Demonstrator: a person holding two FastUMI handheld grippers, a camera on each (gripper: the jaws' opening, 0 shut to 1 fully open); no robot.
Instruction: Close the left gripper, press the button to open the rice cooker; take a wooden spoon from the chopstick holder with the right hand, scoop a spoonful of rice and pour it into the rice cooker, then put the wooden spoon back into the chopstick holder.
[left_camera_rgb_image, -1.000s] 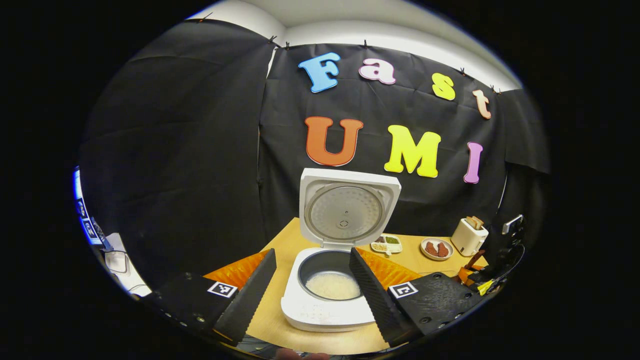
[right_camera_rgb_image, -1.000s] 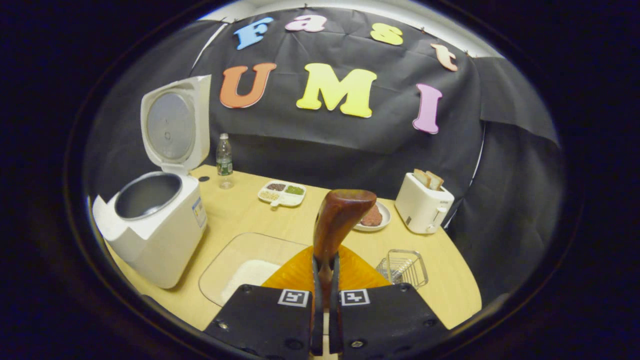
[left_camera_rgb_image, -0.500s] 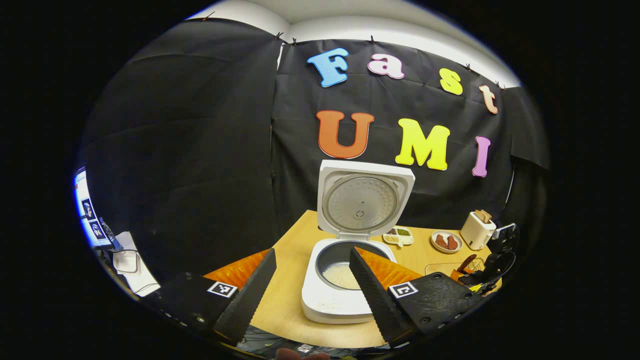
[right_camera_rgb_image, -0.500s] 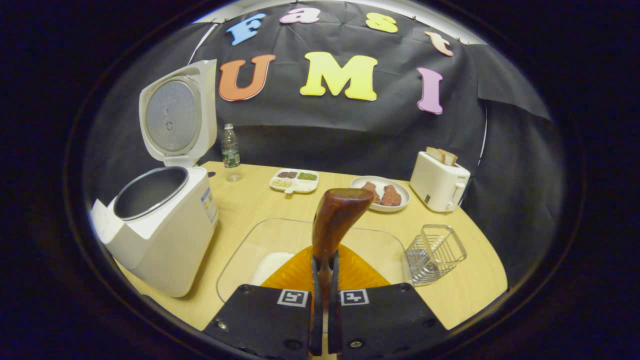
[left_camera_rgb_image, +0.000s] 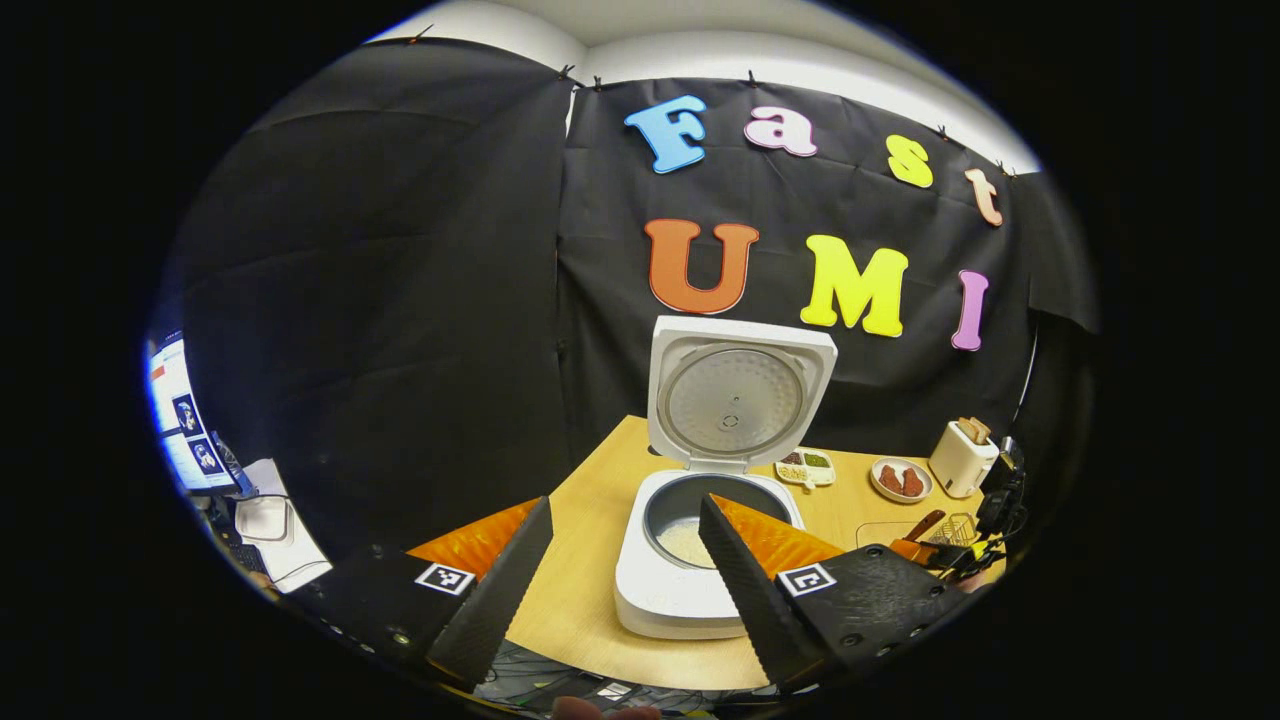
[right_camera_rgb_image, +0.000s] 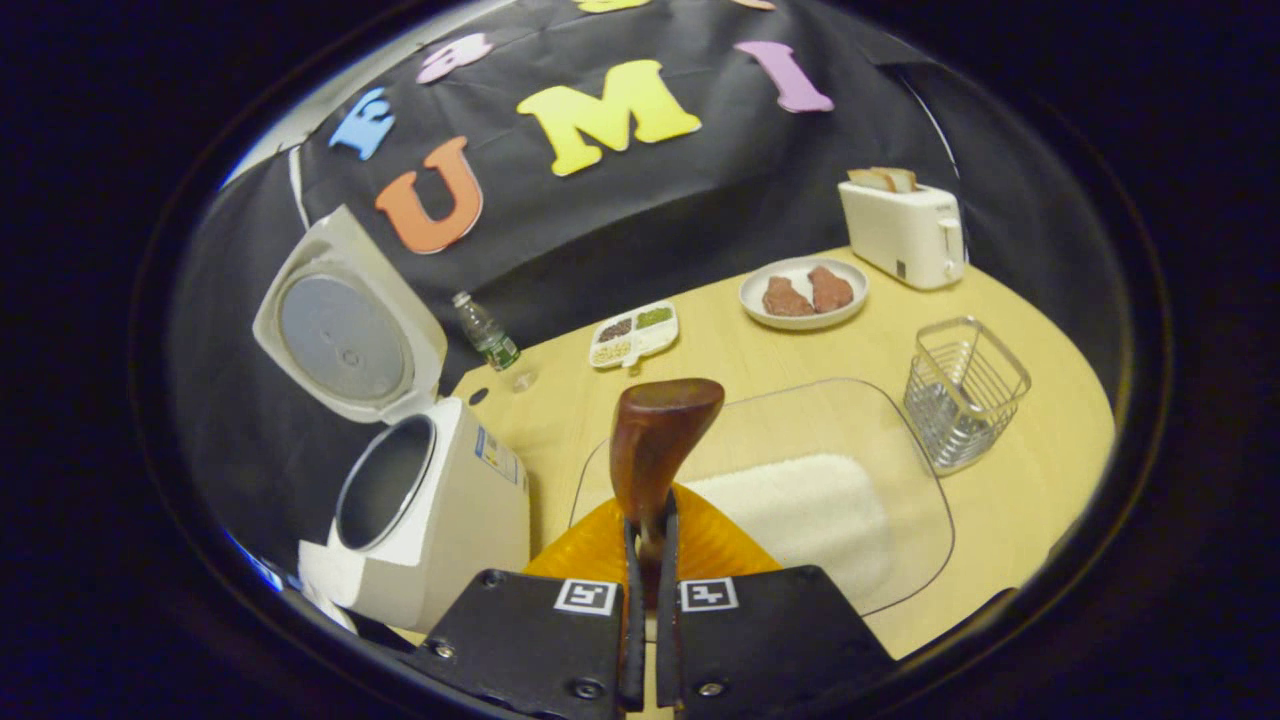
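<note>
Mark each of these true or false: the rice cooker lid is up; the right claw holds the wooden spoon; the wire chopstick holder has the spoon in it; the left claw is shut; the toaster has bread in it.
1. The rice cooker lid is up. True; rice lies in its pot.
2. The right claw holds the wooden spoon. True: both fingers press on its handle.
3. The wire chopstick holder has the spoon in it. False: the spoon is in the right claw, above the clear tray of rice.
4. The left claw is shut. False: its fingers stand wide apart.
5. The toaster has bread in it. True.
</note>
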